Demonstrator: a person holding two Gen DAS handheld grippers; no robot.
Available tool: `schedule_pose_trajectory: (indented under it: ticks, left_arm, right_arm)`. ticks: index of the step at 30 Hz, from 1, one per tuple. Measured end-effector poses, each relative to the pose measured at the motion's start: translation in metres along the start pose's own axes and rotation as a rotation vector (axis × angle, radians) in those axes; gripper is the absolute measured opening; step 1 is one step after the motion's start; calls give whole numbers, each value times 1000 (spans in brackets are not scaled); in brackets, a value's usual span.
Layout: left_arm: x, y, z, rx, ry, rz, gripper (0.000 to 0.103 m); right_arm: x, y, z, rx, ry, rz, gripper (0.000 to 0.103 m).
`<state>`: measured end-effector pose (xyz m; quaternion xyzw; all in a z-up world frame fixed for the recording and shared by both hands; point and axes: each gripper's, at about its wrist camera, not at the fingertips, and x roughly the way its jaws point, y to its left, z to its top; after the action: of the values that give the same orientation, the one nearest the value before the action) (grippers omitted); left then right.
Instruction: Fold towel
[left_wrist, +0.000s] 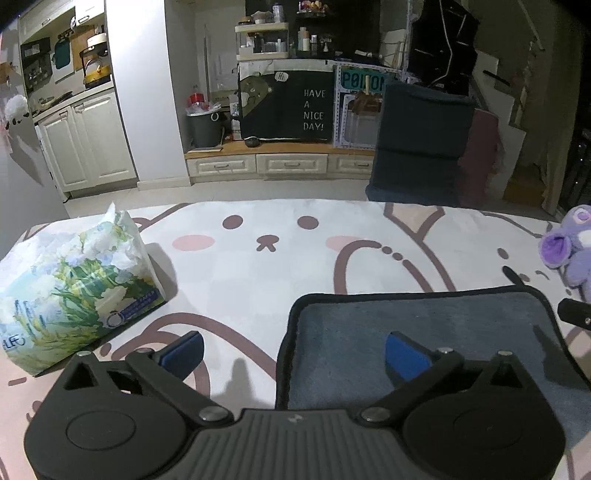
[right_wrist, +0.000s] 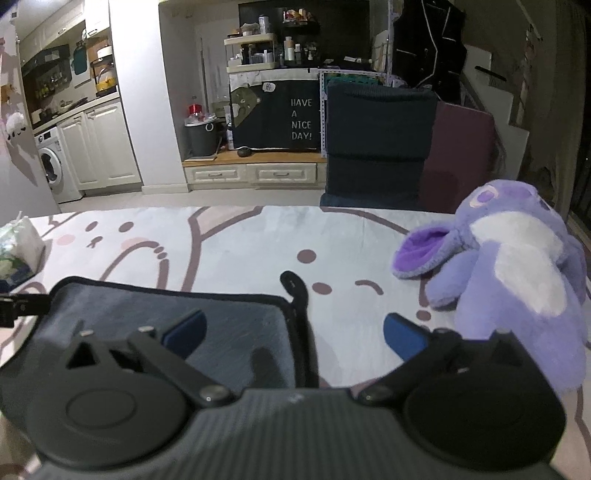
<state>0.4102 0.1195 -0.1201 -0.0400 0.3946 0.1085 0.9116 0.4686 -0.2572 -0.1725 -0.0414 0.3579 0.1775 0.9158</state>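
Observation:
A grey towel (left_wrist: 417, 325) with a dark sewn edge lies flat on the cartoon-print table cover (left_wrist: 258, 280). My left gripper (left_wrist: 293, 350) is open and empty, straddling the towel's left edge: the right fingertip is over the towel, the left over the cover. In the right wrist view the towel (right_wrist: 166, 314) lies at the lower left, its hanging loop (right_wrist: 295, 288) at the far right corner. My right gripper (right_wrist: 293, 336) is open and empty, straddling the towel's right edge.
A floral tissue pack (left_wrist: 74, 291) stands left of the towel, and also shows in the right wrist view (right_wrist: 18, 247). A purple plush toy (right_wrist: 517, 266) lies close on the right. The table's far edge (left_wrist: 295, 202) drops to the floor.

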Motion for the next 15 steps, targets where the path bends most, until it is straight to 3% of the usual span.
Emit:
schedule_pose_trajectory:
  ticks: [9,15]
  left_arm:
    - [-45,-4,1,-14,-13,-20,103]
    - [-72,-5,-1,-24,-17,-33,103]
  right_arm:
    - [-41,11,6,20,-8,54,103]
    - [-70,22,14,18,18,42,103]
